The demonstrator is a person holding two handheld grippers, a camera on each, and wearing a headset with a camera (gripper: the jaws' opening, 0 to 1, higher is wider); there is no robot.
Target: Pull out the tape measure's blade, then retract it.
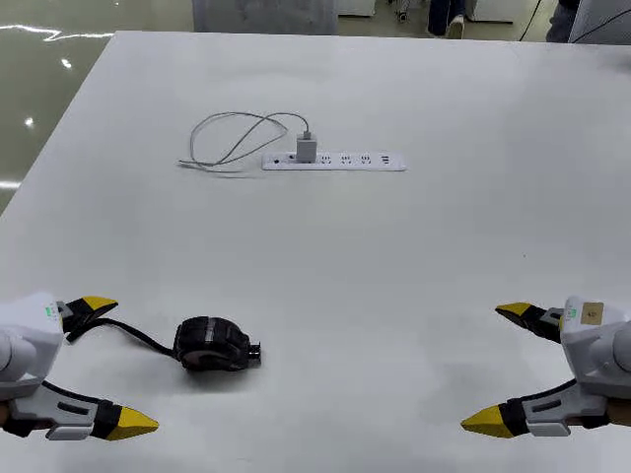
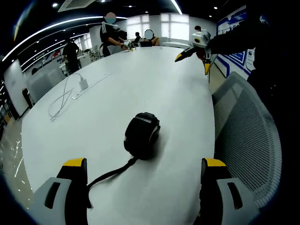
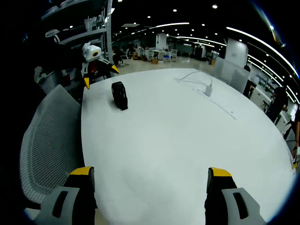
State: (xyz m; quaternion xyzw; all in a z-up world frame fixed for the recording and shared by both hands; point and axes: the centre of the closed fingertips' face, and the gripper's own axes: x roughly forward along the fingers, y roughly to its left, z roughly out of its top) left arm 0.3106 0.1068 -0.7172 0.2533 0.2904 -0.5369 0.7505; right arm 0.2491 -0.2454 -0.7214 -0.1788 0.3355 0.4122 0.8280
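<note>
— Run me through it, left to right.

— My left gripper (image 1: pixel 116 365) sits at about eight o'clock on the white table (image 1: pixel 414 256), jaws wide apart and holding nothing. The tape measure (image 1: pixel 212 344) lies just off its three o'clock side. Its black strap (image 1: pixel 128 335) trails back toward my far jaw, and I can't tell whether the two touch. My right gripper (image 1: pixel 498 367) is at four o'clock, well apart from the case, just as wide open and just as empty.

— So how would you make the pull?

— As I judge it, nothing has started, since no blade is out. I'd close the left jaws across the body of the case, not the strap, to anchor it. Then I'd bring the right over to pinch the small tab (image 1: pixel 254 350) at the case's three o'clock end, which I take for the blade's hook. I'd pull straight and low along the table so the blade doesn't kink, and walk it back in rather than let it snap.

— What's the case like to grip?

— It's rounded and black, with a rubbery-looking shell and a grey band. Curved sides may squirt out of flat jaws, so I'd squeeze across the widest part. The tabletop looks smooth and matte, so an unanchored case would probably slide. Up at twelve o'clock a white power strip (image 1: pixel 335 161), a charger (image 1: pixel 307 150) and a looped cable (image 1: pixel 232 138) lie well out of the way.
</note>
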